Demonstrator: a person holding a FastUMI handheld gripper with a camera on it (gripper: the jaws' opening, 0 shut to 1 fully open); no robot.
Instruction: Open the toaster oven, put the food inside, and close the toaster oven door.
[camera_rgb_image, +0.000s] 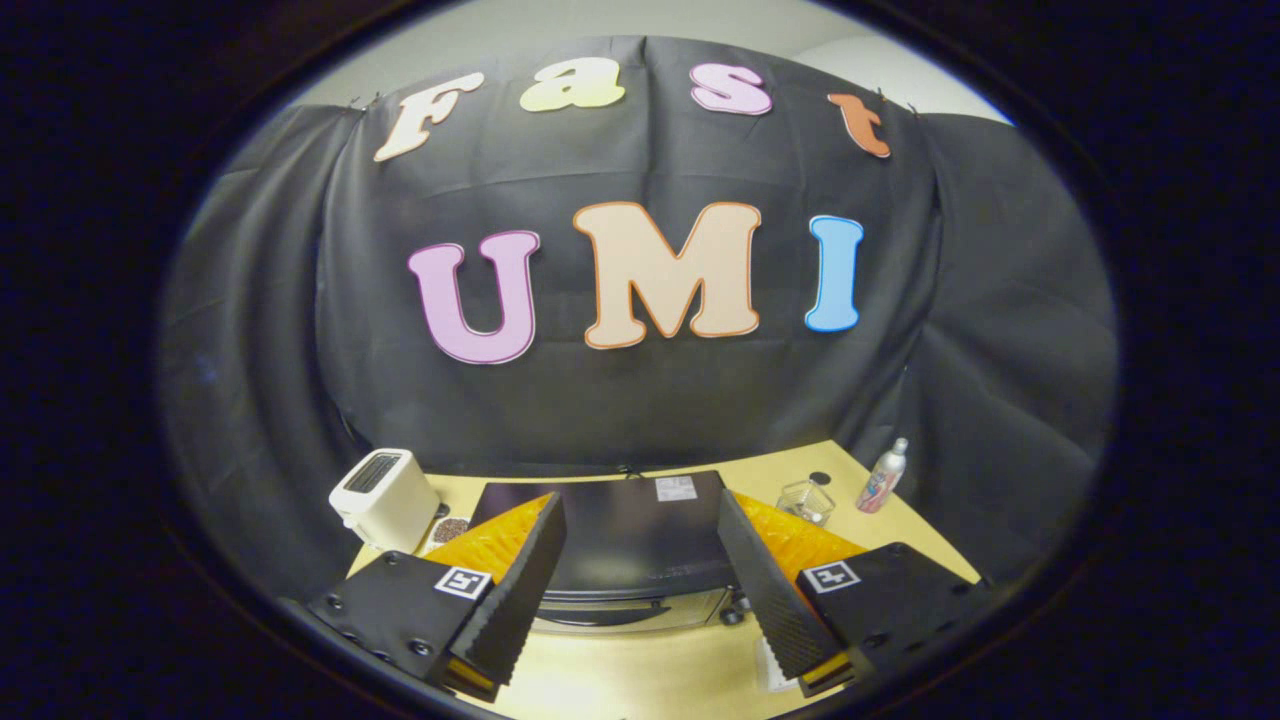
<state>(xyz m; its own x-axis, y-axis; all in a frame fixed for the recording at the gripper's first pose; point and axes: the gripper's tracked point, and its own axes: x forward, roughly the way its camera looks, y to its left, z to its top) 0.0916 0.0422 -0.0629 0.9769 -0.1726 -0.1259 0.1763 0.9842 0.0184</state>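
On the left we are seeing a white plastic 2-slot toaster (383, 497) standing on the pale yellow wooden table (640, 675). Our black gripper (641, 585) is hovering released, its 2 ridged fingers (525, 590) spread wide and touching nothing. Between and just beyond them the black toaster oven (625, 545) is sitting, door shut. Right of it a small clear glass jar (806, 501) is resting, then a silver spray bottle (884, 476) standing upright.

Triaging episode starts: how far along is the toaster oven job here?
Nothing looks done: the toaster oven sits shut on the table, handle toward the camera. In hand: the tool hovers open and empty above it, fingers either side. Left: open the door, load the food, which I cannot pick out here, and close it.
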